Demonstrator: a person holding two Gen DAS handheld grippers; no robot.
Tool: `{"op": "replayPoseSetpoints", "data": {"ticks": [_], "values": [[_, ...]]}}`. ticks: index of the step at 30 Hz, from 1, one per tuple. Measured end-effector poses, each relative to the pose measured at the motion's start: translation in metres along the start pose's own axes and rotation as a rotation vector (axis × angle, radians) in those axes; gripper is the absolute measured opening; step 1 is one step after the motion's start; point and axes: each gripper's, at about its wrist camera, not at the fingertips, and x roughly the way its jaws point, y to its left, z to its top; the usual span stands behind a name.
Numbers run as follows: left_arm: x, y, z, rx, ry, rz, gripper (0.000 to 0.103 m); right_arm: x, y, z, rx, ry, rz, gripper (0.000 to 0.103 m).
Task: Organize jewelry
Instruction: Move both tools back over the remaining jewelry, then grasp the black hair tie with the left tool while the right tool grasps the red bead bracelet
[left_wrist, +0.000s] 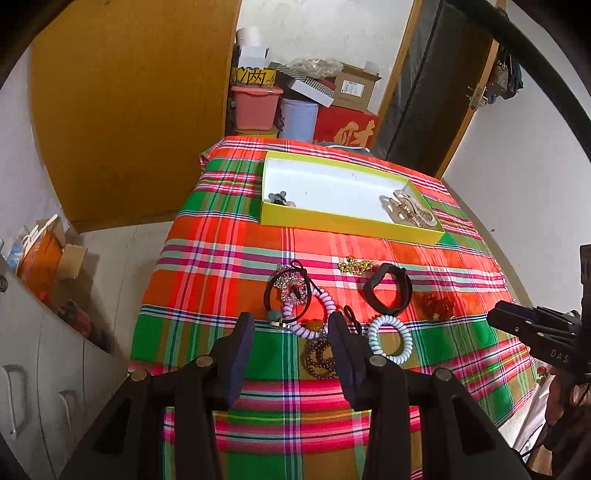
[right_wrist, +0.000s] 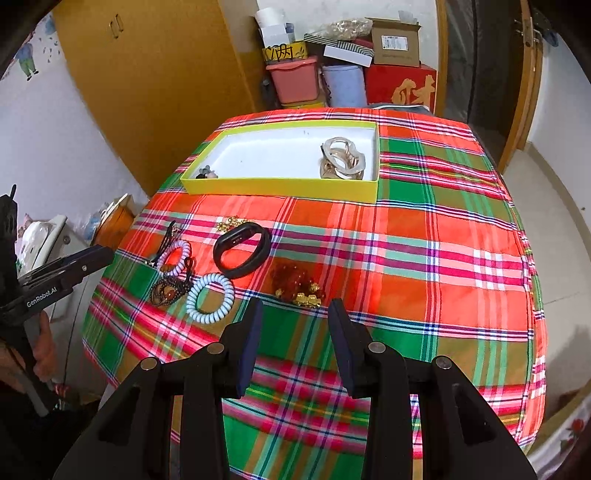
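A yellow-rimmed white tray (left_wrist: 351, 223) (right_wrist: 280, 192) sits at the far side of the plaid table and holds a gold hair claw (left_wrist: 412, 210) (right_wrist: 341, 158) and a small grey piece (left_wrist: 280, 199). Loose jewelry lies nearer: a black band (left_wrist: 388, 291) (right_wrist: 242, 254), a light-blue coil tie (left_wrist: 389, 338) (right_wrist: 210, 297), a purple coil tie (left_wrist: 314, 314) (right_wrist: 175, 258), a red bead bracelet (left_wrist: 439, 306) (right_wrist: 295, 282), gold beads (left_wrist: 354, 266), a dark bead bracelet (left_wrist: 319, 358). My left gripper (left_wrist: 291, 321) is open above the purple coil. My right gripper (right_wrist: 295, 310) is open, just short of the red bracelet.
The plaid cloth (right_wrist: 424, 258) covers a small table. Boxes and buckets (left_wrist: 295, 107) stand behind it by an orange door (left_wrist: 129, 110). A grey cabinet (left_wrist: 44, 350) stands at the left. The right gripper shows in the left wrist view (left_wrist: 532, 325).
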Motion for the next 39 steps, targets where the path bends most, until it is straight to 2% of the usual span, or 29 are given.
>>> {"op": "replayPoseSetpoints", "data": {"ticks": [6,19,27,28,33,37,39], "values": [[0.01,-0.003,0.0,0.019,0.021,-0.013,0.041,0.01,0.0,0.001,-0.004,0.017,0.001,0.041],[0.06,-0.009,0.001,0.056,0.08,-0.045,0.041,0.046,-0.006,0.005,-0.022,0.068,-0.007,0.042],[0.073,-0.009,0.005,0.084,0.072,-0.044,0.041,0.063,-0.006,0.01,-0.043,0.087,-0.012,0.042],[0.074,-0.01,0.005,0.092,0.069,-0.045,0.039,0.065,-0.005,0.011,-0.049,0.088,-0.014,0.042],[0.079,-0.012,0.004,0.127,0.075,-0.018,0.012,0.072,-0.002,0.012,-0.062,0.1,-0.012,0.042],[0.079,-0.011,0.002,0.141,0.068,-0.015,0.009,0.075,0.0,0.01,-0.072,0.102,-0.015,0.042],[0.078,-0.01,0.003,0.14,0.066,-0.014,0.002,0.076,0.0,0.01,-0.073,0.105,-0.016,0.042]]}}
